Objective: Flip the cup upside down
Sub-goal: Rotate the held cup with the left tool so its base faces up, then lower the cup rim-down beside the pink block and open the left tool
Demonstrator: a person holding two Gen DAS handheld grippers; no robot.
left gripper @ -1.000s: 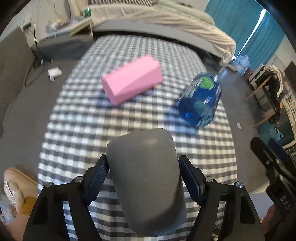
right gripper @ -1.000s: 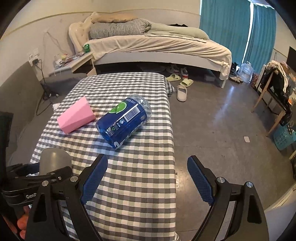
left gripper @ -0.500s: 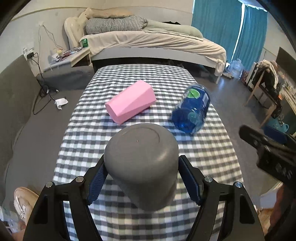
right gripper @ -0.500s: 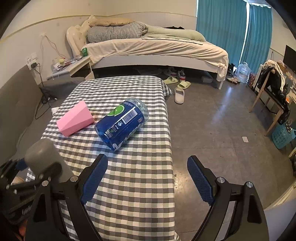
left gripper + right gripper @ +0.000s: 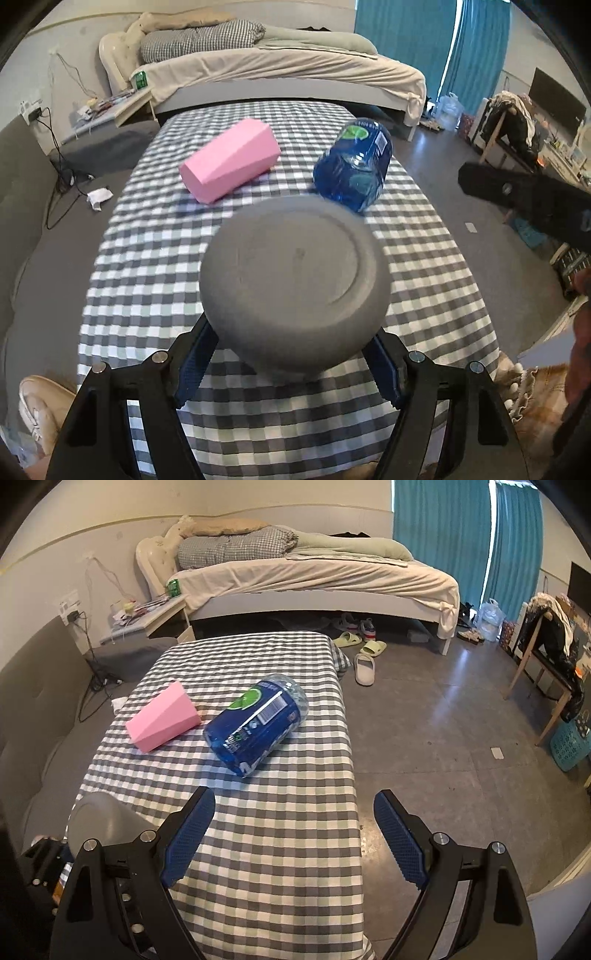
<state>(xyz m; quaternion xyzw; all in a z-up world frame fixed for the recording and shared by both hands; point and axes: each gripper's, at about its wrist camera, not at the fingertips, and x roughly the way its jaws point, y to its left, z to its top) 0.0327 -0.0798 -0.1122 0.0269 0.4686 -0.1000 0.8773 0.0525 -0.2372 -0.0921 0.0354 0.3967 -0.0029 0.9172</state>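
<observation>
L claw (image 5: 291, 363) grips grey cup (image 5: 295, 284) (rim hidden); R claw (image 5: 293, 840) open.

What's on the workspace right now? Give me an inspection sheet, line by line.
Surface: checked tablecloth over the table.
Job's things: grey cup, its base facing the left wrist camera.
Clutter: pink block and blue bottle, both lying on the cloth.
Grippers: left gripper shut on the grey cup; right gripper open, holding nothing.
Cables: black cables by the wall.
Surroundings: bed, teal curtains, slippers.
</observation>
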